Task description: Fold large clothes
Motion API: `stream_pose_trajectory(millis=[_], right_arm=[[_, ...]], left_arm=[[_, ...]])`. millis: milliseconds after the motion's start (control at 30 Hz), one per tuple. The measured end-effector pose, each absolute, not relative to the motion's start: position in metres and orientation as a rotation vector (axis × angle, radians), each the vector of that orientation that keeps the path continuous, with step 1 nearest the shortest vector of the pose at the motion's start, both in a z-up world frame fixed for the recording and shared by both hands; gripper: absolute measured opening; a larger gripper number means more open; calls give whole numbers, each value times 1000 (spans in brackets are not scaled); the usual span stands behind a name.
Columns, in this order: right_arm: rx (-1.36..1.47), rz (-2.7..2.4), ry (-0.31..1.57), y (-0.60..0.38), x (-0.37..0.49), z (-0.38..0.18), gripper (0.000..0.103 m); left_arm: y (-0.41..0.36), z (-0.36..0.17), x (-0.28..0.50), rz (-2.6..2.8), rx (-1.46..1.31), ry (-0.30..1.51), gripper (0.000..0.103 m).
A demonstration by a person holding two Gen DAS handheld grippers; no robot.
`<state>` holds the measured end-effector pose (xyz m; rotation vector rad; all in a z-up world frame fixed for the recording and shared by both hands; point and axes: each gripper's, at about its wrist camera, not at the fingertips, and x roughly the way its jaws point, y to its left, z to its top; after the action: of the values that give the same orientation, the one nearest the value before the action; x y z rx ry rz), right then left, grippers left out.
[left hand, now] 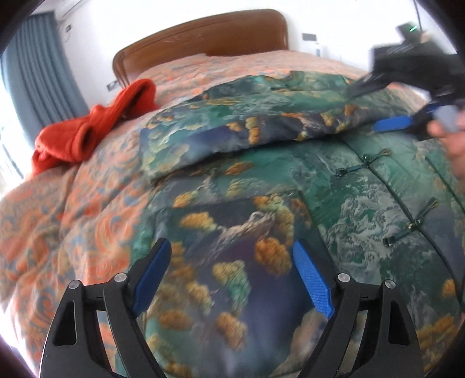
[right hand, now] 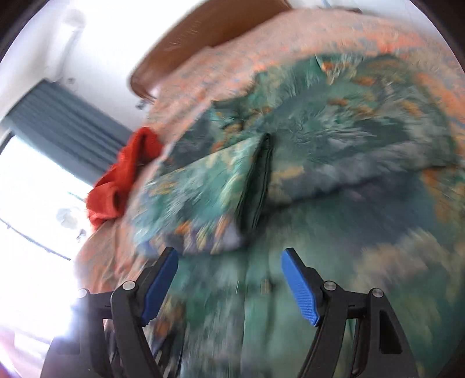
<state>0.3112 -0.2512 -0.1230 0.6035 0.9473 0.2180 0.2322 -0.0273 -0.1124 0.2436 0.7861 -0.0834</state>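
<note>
Left wrist view has the jacket (left hand: 290, 186) spread across the bed (left hand: 72, 209), one sleeve (left hand: 232, 128) already flopped over its chest. Both the left gripper (left hand: 232, 279) and right gripper (right hand: 229, 285) are wide apart, holding nothing. That slick padded fabric could easily slide back out of its fold if it's grabbed carelessly.

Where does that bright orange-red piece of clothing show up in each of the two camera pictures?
Left wrist view: the orange-red garment lies bunched at the left on the patterned bedspread, left of the green printed jacket.
Right wrist view: it sits at the left middle, beside the jacket's folded sleeve, in front of the curtain.
Shared landmark: the wooden headboard behind it.
</note>
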Motion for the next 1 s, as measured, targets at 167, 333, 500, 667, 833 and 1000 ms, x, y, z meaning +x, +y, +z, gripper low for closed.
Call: stream_pose_trajectory(millis=[167, 333, 500, 667, 833, 1000], right_arm=[[591, 189, 1017, -227, 346, -146, 23], [381, 164, 888, -211, 343, -105, 16], [274, 133, 741, -215, 356, -69, 16], [262, 73, 865, -220, 387, -124, 25], [294, 48, 875, -225, 377, -139, 48], [152, 10, 688, -222, 342, -90, 53]], left_arm=[[-23, -121, 225, -86, 233, 799, 87], [-22, -116, 226, -103, 182, 812, 87], [-30, -111, 230, -140, 159, 831, 87], [-27, -113, 233, -147, 134, 873, 87], [-4, -105, 249, -150, 51, 904, 88], [13, -80, 297, -95, 0, 836, 88]])
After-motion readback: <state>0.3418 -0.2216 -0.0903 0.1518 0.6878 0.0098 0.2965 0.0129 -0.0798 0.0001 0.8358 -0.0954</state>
